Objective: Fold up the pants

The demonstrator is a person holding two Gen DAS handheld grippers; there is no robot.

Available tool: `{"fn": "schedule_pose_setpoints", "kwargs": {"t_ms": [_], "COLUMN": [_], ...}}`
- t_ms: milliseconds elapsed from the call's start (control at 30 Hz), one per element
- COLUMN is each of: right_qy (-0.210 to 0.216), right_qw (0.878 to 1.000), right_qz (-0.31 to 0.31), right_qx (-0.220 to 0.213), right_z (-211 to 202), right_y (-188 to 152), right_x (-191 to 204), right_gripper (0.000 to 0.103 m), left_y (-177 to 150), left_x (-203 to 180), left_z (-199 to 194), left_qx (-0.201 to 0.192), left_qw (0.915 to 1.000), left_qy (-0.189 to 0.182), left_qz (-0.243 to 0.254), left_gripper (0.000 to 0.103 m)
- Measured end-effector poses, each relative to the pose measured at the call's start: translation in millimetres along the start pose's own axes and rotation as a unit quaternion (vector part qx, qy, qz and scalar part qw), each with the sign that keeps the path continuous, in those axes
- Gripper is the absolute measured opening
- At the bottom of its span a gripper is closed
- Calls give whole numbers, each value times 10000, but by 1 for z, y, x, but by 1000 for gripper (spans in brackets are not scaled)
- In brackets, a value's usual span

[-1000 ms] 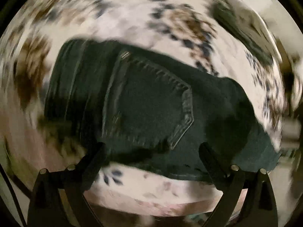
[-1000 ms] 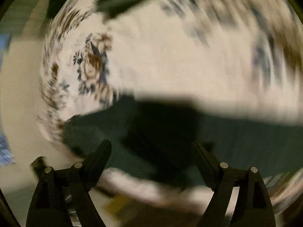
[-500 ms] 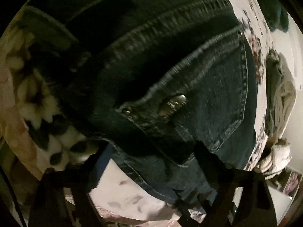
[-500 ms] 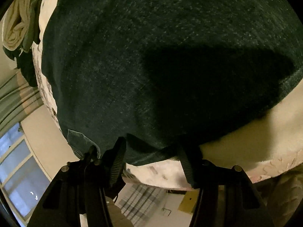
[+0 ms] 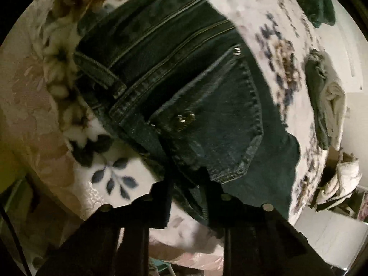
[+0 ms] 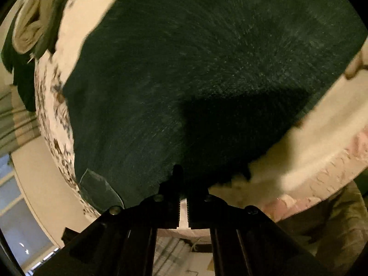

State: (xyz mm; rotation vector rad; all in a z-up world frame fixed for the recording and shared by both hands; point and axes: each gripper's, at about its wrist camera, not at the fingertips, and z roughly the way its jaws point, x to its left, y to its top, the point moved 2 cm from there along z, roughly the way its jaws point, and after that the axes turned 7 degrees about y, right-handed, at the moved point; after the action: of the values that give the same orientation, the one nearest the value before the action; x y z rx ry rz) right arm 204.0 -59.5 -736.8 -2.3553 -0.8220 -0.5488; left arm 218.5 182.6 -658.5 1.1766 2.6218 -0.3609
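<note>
Dark blue denim pants [image 5: 207,119] lie on a floral bedspread [image 5: 110,174]. In the left wrist view I see the waistband, belt loop and a back pocket with rivets. My left gripper [image 5: 187,184] is shut on the pants' near edge by the pocket. In the right wrist view the plain dark leg fabric [image 6: 195,69] fills most of the frame. My right gripper [image 6: 184,184] is shut on the near edge of that fabric, with the jaws almost touching.
Other clothes are piled at the far side of the bed: a green and cream heap [image 5: 326,96] and a dark green garment [image 5: 315,0], also in the right wrist view [image 6: 30,30]. The bed's edge [image 6: 322,172] runs just under both grippers. A window [image 6: 13,207] is at left.
Both grippers were open a second ago, above the pants. They came down to the near edge and closed on the denim. The left view has pulled back slightly since half a second ago.
</note>
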Motion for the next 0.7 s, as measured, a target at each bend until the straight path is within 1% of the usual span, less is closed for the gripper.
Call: {"fn": "schedule_pose_setpoints", "kwargs": {"t_ms": [67,167,233,267,300,333,367,400,433,467,500,533,567,600,633,667,700], "right_qy": [-60,-227,-434,-500,-547,-542,-524,-490,-423,-328,-292,-346,-388,-444,-497,-515,-466], "right_qw": [9999,9996,9987,9982,9972,9967,9962,9945,9932,9920,9907,9887,9868,9841,9804,9779,9750], "right_qz": [-129,-139,-192,-250,-386,-463,-514,-596,-647,-701,-801,-1003,-1184,-1411,-1664,-1820,-2020], "right_qx": [23,103,194,231,320,380,469,707,866,995,1064,1064,1032,981,929,885,804], "right_z": [2,11,27,35,43,45,47,49,49,45,40,32,25,17,9,1,-9], "right_y": [-8,-6,-3,-1,3,6,8,8,8,5,3,1,-1,-4,-6,-5,-7], "right_x": [5,-2,-6,-6,-2,1,5,12,16,18,22,29,34,41,49,54,57], "right_gripper": [4,4,4,4,4,6,9,15,28,39,59,70,71,71,71,71,71], "left_y": [1,-1,-4,-4,-3,-2,-1,-1,-2,-3,-4,-7,-9,-12,-15,-20,-25], "left_x": [1,7,12,12,11,10,10,6,2,-3,-8,-15,-20,-26,-34,-44,-54], "left_z": [2,22,31,35,36,33,30,25,20,16,11,4,0,-5,-10,-13,-12], "left_qx": [22,139,137,152,154,160,189,207,218,227,219,173,139,81,-46,-174,-250], "left_qw": [10000,9998,9994,9991,9990,9990,9990,9989,9985,9980,9969,9949,9927,9904,9878,9835,9790], "left_qy": [10,144,306,343,354,341,321,328,374,395,441,568,710,805,851,935,1024], "left_qz": [-3,-46,120,193,246,256,263,279,340,443,606,813,962,1121,1303,1539,1743], "left_gripper": [13,13,13,14,16,17,21,27,30,32,39,48,74,89,91,93,100]}}
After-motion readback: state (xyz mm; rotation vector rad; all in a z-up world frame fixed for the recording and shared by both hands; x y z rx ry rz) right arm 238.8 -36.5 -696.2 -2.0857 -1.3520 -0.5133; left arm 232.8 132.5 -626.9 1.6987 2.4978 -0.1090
